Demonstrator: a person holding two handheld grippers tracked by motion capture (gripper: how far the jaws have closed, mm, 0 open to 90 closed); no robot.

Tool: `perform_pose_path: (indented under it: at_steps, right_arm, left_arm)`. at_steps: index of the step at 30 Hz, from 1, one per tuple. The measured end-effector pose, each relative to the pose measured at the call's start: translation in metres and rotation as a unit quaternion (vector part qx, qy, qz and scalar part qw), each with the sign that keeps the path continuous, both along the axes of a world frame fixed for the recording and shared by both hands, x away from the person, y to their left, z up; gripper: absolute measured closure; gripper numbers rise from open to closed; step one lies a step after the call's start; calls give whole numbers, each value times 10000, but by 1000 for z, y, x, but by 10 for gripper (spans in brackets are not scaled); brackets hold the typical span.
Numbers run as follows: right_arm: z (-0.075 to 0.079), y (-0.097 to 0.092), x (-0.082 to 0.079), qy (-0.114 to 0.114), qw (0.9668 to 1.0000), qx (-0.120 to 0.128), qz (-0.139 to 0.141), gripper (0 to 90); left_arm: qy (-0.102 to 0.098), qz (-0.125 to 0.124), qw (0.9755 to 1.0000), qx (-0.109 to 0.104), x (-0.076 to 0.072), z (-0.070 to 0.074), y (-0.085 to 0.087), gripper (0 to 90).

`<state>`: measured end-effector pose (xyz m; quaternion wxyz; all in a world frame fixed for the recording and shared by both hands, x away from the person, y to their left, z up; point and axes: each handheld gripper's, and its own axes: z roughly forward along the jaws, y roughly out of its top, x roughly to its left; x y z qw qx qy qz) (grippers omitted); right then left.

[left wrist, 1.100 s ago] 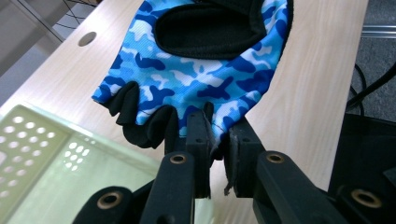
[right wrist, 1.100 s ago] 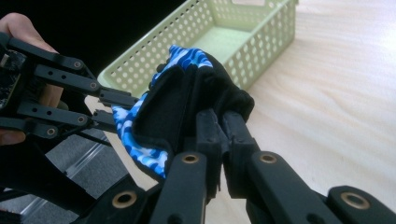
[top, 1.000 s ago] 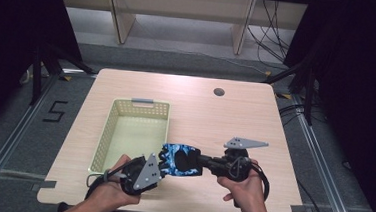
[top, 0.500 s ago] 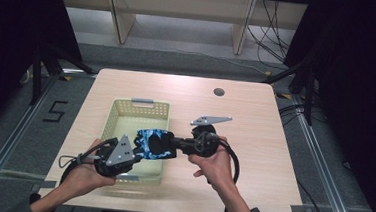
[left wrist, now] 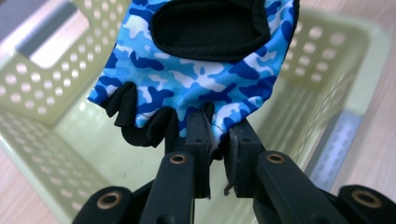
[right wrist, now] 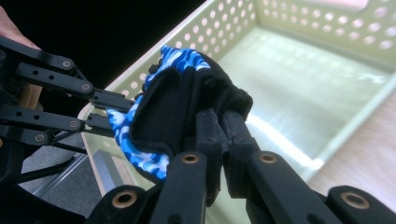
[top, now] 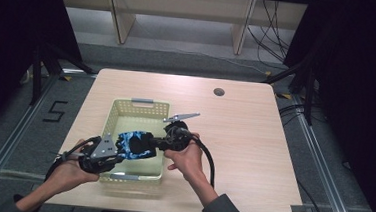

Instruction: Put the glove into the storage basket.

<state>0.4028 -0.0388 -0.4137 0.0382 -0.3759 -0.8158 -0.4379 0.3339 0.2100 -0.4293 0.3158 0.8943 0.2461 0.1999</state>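
The blue camouflage glove (top: 134,145) is suspended over the near half of the yellow basket (top: 141,105), with the left gripper (top: 117,153) clamped on its finger end and the right gripper (top: 156,143) clamped on its black cuff edge

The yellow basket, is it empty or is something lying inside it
Empty. The basket's floor is bare in both gripper views; the blue camouflage glove hangs above it, pinched between the left gripper and right gripper.

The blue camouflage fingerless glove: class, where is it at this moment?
In the high view, the blue camouflage fingerless glove hangs above the near half of the pale green perforated plastic basket, stretched between the left hand-held gripper and the right hand-held gripper.
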Motion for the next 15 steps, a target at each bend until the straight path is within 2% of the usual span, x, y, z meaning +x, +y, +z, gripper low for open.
perform_pose_path:
  at_steps: [5,6,10,12,15]
  right_arm:
    - [-14,12,3,161,9998,-48,57,875]
    - [-16,13,3,110,9998,-136,39,875]
    - [-23,20,4,291,9992,-257,8,875]
    - [-26,22,4,323,9989,-342,-13,875]
    - [-29,24,4,352,9986,-387,-31,875]
  left_arm:
    - [175,57,9998,55,1,-9,6,802]
    - [199,53,9998,67,1,-10,6,802]
    - [432,118,9990,73,4,-18,7,799]
    - [494,82,9986,182,5,-20,6,795]
    - [566,114,9981,194,5,-21,6,774]
